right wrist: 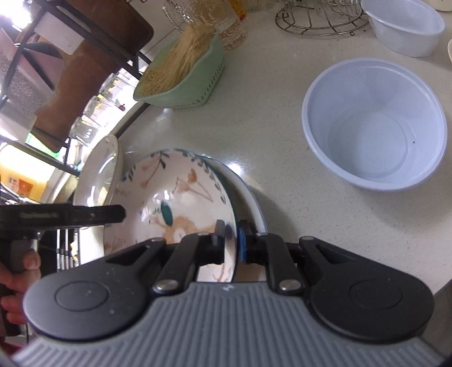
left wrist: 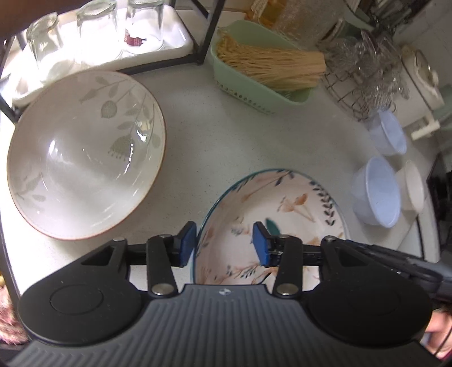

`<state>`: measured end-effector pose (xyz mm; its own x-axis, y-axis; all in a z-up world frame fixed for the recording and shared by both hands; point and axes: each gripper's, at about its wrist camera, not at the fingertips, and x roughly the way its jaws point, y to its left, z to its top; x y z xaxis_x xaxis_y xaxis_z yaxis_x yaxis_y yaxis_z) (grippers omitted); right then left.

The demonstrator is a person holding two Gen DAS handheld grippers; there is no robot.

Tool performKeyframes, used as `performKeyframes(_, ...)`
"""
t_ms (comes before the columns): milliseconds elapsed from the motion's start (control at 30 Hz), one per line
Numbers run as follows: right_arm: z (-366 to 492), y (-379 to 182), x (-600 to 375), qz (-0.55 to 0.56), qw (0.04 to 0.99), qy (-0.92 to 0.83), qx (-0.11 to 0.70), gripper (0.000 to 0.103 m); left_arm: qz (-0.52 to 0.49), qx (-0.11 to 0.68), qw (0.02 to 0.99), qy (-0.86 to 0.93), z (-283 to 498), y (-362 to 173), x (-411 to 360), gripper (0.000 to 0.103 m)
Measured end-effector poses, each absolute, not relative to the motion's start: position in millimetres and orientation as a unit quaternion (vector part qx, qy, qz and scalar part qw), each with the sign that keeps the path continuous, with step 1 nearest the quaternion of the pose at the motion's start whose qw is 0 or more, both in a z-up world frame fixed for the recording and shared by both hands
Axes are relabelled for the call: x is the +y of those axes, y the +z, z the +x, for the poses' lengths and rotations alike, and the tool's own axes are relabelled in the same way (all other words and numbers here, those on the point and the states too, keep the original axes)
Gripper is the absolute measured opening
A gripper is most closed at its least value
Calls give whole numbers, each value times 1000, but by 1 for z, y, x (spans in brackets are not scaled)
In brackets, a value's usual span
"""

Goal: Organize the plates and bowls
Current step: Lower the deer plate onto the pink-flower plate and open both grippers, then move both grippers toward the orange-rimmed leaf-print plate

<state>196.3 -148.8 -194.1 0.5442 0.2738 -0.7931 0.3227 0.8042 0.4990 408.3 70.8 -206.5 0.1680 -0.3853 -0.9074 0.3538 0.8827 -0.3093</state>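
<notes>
in the left wrist view, the left gripper [left wrist: 224, 244] hangs over the near rim of the floral bowl [left wrist: 296, 214], pointing steeply down at the worktop [left wrist: 226, 135]. its blue pads [left wrist: 261, 244] are spread apart: one is outside the rim and one is over the inside, and they do not press on the bowl. the floral bowl is near the front edge of the worktop. the leaf-pattern bowl [left wrist: 84, 152] stands to its left, apart from it, just before a white tray [left wrist: 175, 45] with upturned glasses [left wrist: 144, 22]. a green basket [left wrist: 243, 82] of noodles is toward the back, and two pale blue plastic bowls [left wrist: 377, 192] are at the right side.

in the right wrist view, the right gripper [right wrist: 230, 242] is pressed together on the rim of the floral bowl [right wrist: 175, 197], one pad inside and one outside. the bowl is tilted up on its edge, with a second rim [right wrist: 248, 194] just behind it. this gripper also points down. at the left edge, a hand [right wrist: 17, 282] holds the handle of the other gripper. a pale blue bowl [right wrist: 373, 124] stands well apart at the right.
</notes>
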Motion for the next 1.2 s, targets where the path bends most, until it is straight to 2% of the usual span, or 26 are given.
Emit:
performKeyframes(433, 197, -175, -140, 253, 851, -43, 459, 14, 0, 575, 789, -218, 399, -186, 71, 52)
performKeyframes(1200, 177, -54, -115, 177, 920, -21, 348, 14, 36, 457, 871, -176, 350, -58, 80, 53)
